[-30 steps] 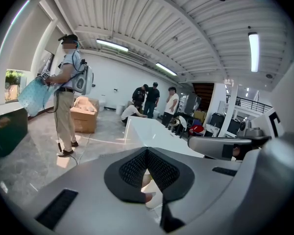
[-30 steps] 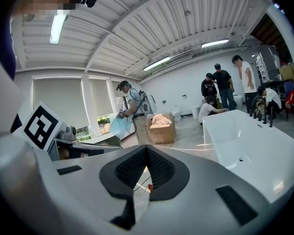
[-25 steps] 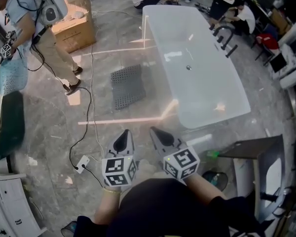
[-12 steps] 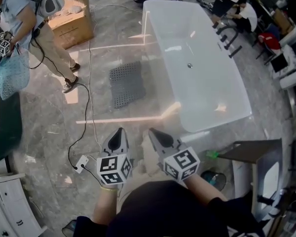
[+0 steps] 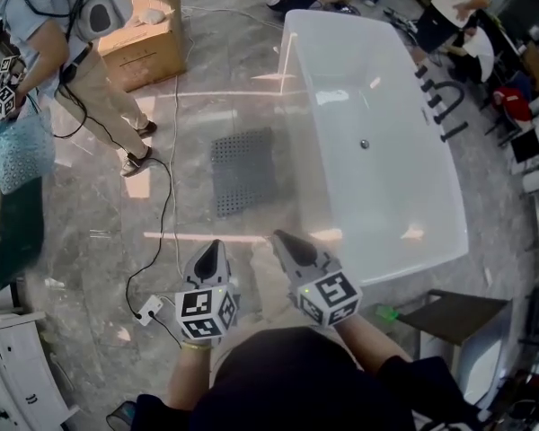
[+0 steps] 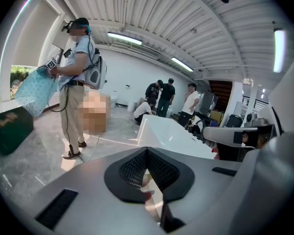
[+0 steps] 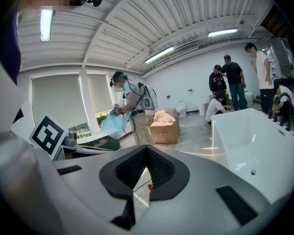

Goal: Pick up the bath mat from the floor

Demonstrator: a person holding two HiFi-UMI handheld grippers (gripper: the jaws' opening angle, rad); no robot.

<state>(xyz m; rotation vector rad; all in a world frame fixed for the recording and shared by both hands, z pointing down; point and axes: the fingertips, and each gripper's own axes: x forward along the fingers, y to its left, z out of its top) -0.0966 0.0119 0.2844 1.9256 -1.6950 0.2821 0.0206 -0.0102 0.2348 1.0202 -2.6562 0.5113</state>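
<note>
A dark grey perforated bath mat [image 5: 242, 171] lies flat on the marble floor, just left of the white bathtub [image 5: 377, 133]. My left gripper [image 5: 213, 248] and right gripper [image 5: 281, 239] hang side by side near the bottom middle of the head view, well short of the mat. Both are shut with nothing between their jaws. In the left gripper view the tub [image 6: 171, 133] shows beyond the closed jaws [image 6: 147, 153]. The right gripper view shows its closed jaws [image 7: 147, 153] and the tub [image 7: 257, 146] at right. The mat is hidden in both gripper views.
A person [image 5: 67, 52] with a backpack and a blue bag stands at upper left, a black cable [image 5: 166, 205] trailing to a white power strip [image 5: 149, 309]. A cardboard box [image 5: 148, 39] sits behind. Several people [image 5: 449, 7] crouch past the tub. A dark side table [image 5: 458, 317] stands at right.
The mat and tub have slid lower and to the right in the head view as I come closer. Both grippers stay shut and hold the same place in the picture.
</note>
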